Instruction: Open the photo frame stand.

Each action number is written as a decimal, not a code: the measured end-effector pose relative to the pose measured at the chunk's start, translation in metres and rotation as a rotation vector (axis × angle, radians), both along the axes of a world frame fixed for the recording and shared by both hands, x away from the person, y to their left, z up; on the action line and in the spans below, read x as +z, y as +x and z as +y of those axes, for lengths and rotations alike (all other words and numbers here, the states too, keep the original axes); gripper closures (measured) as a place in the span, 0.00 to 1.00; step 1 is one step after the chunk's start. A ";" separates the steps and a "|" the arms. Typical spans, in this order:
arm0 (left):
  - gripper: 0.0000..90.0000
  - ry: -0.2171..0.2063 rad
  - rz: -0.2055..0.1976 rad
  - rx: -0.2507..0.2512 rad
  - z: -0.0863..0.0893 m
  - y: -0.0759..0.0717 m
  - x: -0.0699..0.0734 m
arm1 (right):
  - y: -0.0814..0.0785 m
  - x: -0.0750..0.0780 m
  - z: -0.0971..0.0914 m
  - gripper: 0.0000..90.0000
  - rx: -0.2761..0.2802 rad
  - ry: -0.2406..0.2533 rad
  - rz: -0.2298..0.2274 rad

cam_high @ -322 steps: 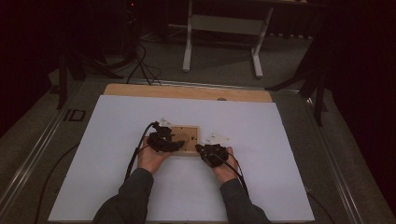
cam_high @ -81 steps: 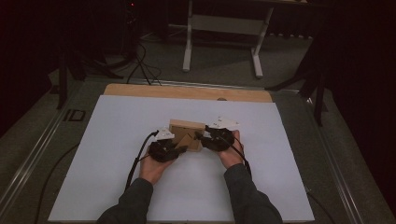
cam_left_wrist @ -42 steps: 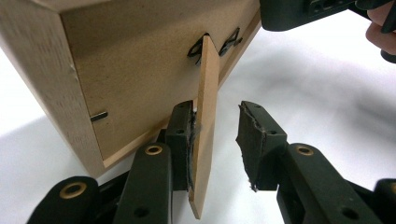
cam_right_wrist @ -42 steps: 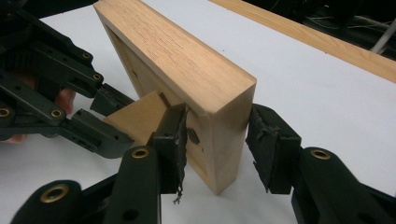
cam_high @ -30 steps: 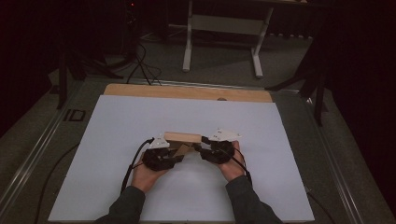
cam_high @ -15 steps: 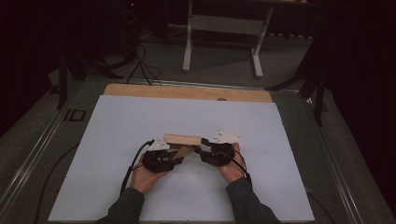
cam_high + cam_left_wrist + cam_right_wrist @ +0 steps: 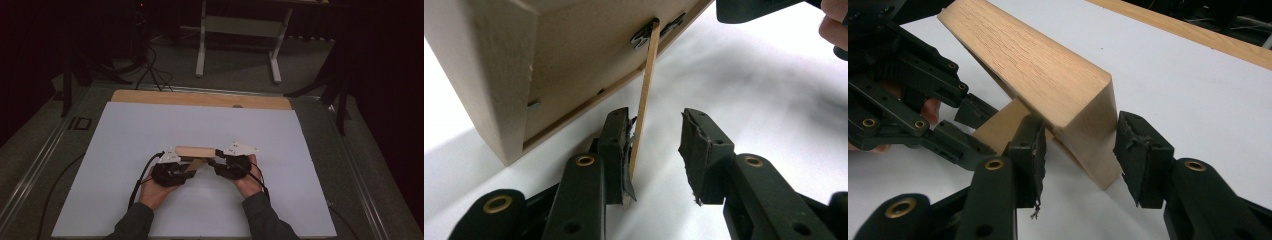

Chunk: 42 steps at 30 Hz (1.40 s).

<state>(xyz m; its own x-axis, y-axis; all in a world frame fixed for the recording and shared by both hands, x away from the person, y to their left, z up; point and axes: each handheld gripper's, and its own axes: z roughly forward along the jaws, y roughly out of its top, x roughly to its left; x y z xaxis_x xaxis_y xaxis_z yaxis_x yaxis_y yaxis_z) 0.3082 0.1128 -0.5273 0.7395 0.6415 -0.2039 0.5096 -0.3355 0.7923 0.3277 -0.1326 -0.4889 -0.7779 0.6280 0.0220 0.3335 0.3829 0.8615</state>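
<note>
Left gripper (image 7: 656, 150): jaws partly apart, astride a thin hinged wooden stand leg (image 7: 643, 100). The leg lies against the inner pad (image 7: 624, 150); the other pad (image 7: 694, 150) stands clear of it, so nothing is clamped. The leg runs up to a dark metal hinge (image 7: 646, 35) on the recessed back of a wooden picture frame (image 7: 569, 65).

Right gripper (image 7: 1080, 145): jaws set about an end of the same frame (image 7: 1048, 80). One pad (image 7: 1034, 150) lies close beside the wood and the other (image 7: 1135, 150) close beside the opposite face; whether they press on it cannot be told.

In the high view the frame (image 7: 196, 151) stands tilted on its lower edge near the middle of the white board (image 7: 150, 125), between the left gripper (image 7: 172, 172) and the right gripper (image 7: 232, 165), each borne by a hand. The board rests on a wooden tabletop (image 7: 200, 98), whose far edge shows beyond it. The frame's recess holds the hinged leg; other contents cannot be told.
</note>
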 end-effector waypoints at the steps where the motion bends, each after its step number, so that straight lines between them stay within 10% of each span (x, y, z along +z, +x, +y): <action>1: 0.72 0.001 -0.001 -0.001 0.000 0.000 0.000 | 0.000 0.000 0.000 0.61 0.000 -0.001 0.000; 42: 0.68 0.004 -0.049 0.065 0.029 -0.018 0.010 | -0.017 -0.003 -0.003 0.49 0.001 0.003 -0.028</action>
<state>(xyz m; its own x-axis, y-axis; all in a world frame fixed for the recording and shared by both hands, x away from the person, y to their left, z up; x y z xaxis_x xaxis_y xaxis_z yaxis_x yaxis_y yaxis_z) 0.2906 0.1417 -0.5174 0.7055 0.6891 -0.1659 0.4909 -0.3063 0.8156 0.3111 -0.1353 -0.4921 -0.7791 0.6269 0.0020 0.3083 0.3803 0.8719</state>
